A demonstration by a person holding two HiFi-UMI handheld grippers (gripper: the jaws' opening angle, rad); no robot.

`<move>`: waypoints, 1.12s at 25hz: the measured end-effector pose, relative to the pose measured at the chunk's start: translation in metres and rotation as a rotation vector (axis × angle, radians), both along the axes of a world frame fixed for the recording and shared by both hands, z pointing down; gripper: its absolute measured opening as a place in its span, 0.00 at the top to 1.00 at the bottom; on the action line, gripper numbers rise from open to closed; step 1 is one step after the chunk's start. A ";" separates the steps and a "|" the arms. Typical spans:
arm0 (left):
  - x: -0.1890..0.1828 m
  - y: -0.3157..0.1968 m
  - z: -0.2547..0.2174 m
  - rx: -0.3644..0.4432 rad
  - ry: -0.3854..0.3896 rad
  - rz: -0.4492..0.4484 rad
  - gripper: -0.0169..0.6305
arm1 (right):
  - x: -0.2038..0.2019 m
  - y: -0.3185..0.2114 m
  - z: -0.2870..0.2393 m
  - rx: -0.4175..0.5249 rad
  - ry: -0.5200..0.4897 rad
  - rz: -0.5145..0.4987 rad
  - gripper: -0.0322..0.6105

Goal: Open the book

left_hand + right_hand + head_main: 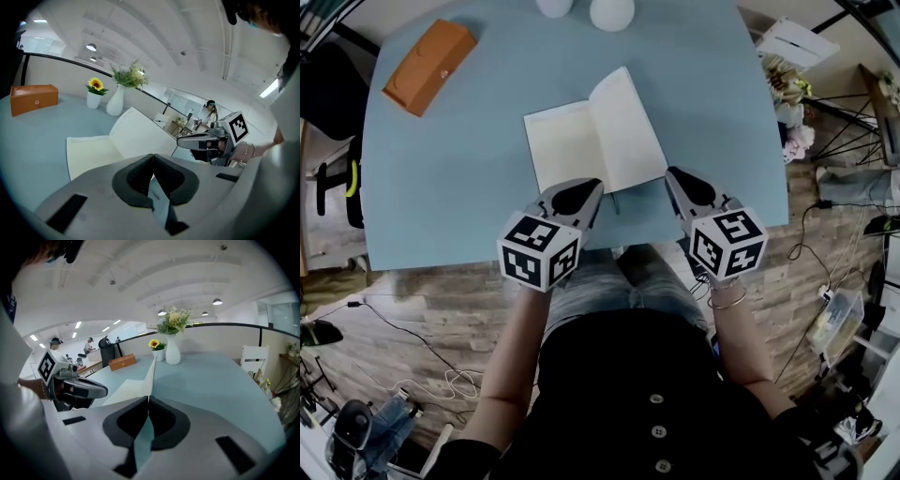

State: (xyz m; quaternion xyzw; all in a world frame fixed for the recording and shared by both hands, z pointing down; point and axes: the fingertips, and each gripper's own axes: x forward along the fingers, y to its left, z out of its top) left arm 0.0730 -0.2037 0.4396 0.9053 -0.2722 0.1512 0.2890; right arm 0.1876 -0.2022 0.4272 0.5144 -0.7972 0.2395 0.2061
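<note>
The book (595, 136) lies open on the blue table (441, 187), cream pages up. Its left page lies flat, while the right page (140, 133) stands tilted up from the spine. My left gripper (592, 186) is shut and empty, its tips just short of the book's near edge. In its own view the left gripper (153, 155) points at the open pages. My right gripper (671, 175) is shut right at the book's near right corner; I cannot tell whether it touches. From the right gripper (149, 398), the raised page (152, 373) shows edge-on straight ahead.
An orange box (429, 66) sits at the table's far left. Two white vases (611, 11) stand at the far edge, one holding flowers (172, 352). The person's lap is under the near edge. Cables, a chair and clutter lie on the wooden floor around the table.
</note>
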 end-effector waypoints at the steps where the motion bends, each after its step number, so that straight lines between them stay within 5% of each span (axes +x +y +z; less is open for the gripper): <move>1: 0.002 -0.001 0.000 0.000 -0.003 -0.003 0.95 | 0.003 0.000 0.002 -0.007 -0.008 0.002 0.94; 28: 0.033 -0.002 0.028 -0.053 -0.065 -0.072 0.95 | 0.046 0.003 0.088 -0.224 0.027 -0.042 0.94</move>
